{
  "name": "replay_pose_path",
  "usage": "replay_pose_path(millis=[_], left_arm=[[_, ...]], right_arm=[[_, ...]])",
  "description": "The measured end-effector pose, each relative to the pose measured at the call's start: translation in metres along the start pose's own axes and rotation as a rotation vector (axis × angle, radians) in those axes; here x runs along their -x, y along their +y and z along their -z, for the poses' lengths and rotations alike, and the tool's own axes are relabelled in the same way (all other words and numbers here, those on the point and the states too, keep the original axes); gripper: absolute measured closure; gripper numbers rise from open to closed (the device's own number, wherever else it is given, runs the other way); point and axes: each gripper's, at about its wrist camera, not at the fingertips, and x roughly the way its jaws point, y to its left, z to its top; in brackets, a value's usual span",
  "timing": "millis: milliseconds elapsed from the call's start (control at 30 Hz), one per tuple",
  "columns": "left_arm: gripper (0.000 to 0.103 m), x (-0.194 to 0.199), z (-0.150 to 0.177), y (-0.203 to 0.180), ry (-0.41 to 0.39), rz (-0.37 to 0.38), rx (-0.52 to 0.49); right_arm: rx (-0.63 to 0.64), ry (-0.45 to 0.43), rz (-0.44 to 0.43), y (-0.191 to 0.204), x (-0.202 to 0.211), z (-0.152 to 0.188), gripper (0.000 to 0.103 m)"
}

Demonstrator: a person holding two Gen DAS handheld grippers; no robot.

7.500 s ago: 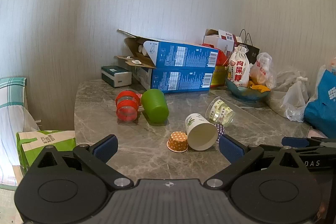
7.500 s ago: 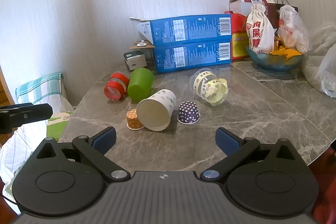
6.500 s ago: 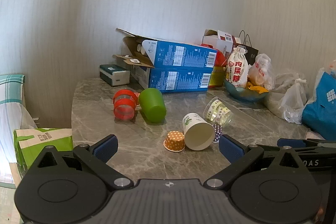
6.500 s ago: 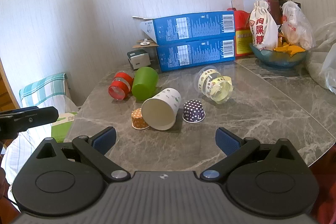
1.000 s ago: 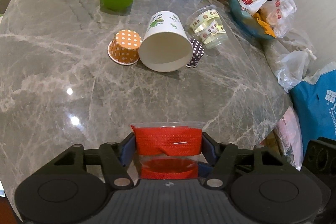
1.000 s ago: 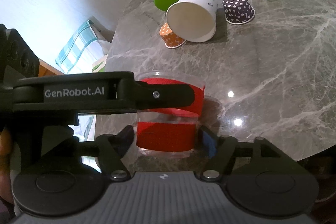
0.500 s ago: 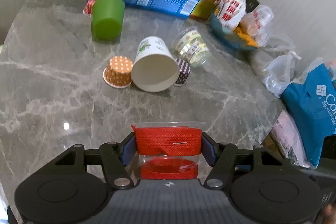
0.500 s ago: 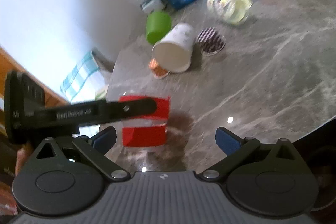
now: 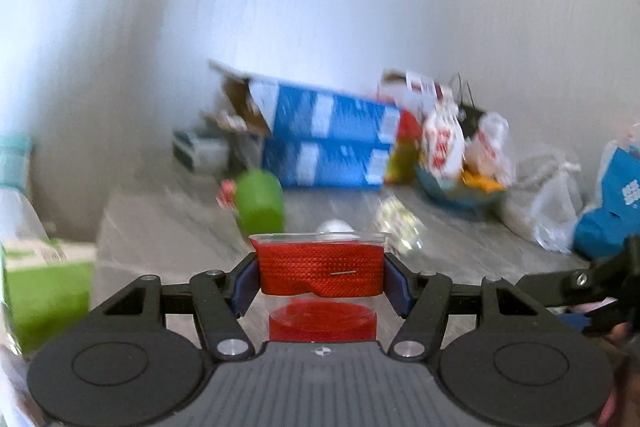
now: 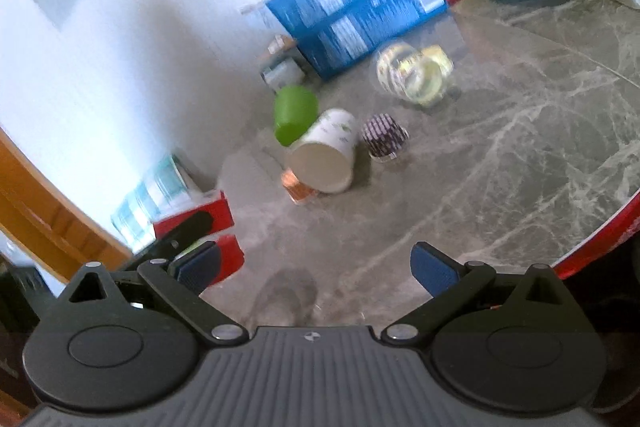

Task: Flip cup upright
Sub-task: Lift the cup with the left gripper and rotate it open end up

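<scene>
- My left gripper (image 9: 320,273) is clamped on the clear cup (image 9: 320,267), its blue pads pressing both sides of the woven red band around the wall.
- The cup stands rim-up between my fingers, above the near edge of the marble table (image 10: 500,163); thin transparent plastic, with a red disc at the bottom.
- My right gripper (image 10: 314,265) has its jaws spread wide with nothing between them, over the near part of the table.
- Further back on the grey veined table lie a white paper cup (image 10: 326,155) on its side, a smooth green cup (image 10: 294,115), a purple dotted cupcake liner (image 10: 384,137) and a clear patterned cup (image 10: 412,75).
- Two blue cartons (image 10: 360,11) are stacked at the table's far edge.
</scene>
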Motion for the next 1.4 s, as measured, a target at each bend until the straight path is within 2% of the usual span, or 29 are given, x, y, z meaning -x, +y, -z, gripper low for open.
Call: replay_pose_path(millis=[167,233,333,500,633,700,1000,1233,1400], left_arm=[[0.036,0.012,0.013,-0.009,-0.12,-0.058,-0.043],[0.036,0.014,0.019,-0.014,-0.15,-0.067,-0.058],[0.036,0.012,0.029,-0.019,-0.18,-0.07,-0.069],[0.036,0.019,0.045,-0.022,-0.274,-0.059,-0.087],[0.036,0.036,0.06,-0.028,-0.406,-0.067,-0.114],[0.036,0.037,0.067,-0.031,-0.436,-0.083,-0.118],[0.036,0.011,0.084,-0.038,-0.394,-0.109,-0.077],[0.035,0.001,0.094,-0.036,-0.382,-0.111,-0.101],[0.035,-0.017,0.097,-0.041,-0.326,-0.119,-0.115]], right_arm=[[0.033,-0.076,0.035,0.008,0.004,0.015,0.001],[0.026,-0.095,0.027,0.005,0.005,0.021,0.001],[0.044,-0.168,0.035,0.001,0.008,0.03,0.001],[0.213,-0.321,0.251,0.011,0.0,0.044,0.001],[0.23,-0.326,0.261,0.006,-0.005,0.05,0.001],[0.217,-0.313,0.244,0.002,-0.004,0.056,0.001],[0.159,-0.32,0.195,-0.018,0.004,0.077,0.001],[0.129,-0.306,0.189,-0.03,0.004,0.085,0.001],[0.118,-0.314,0.177,-0.034,0.005,0.089,0.001]])
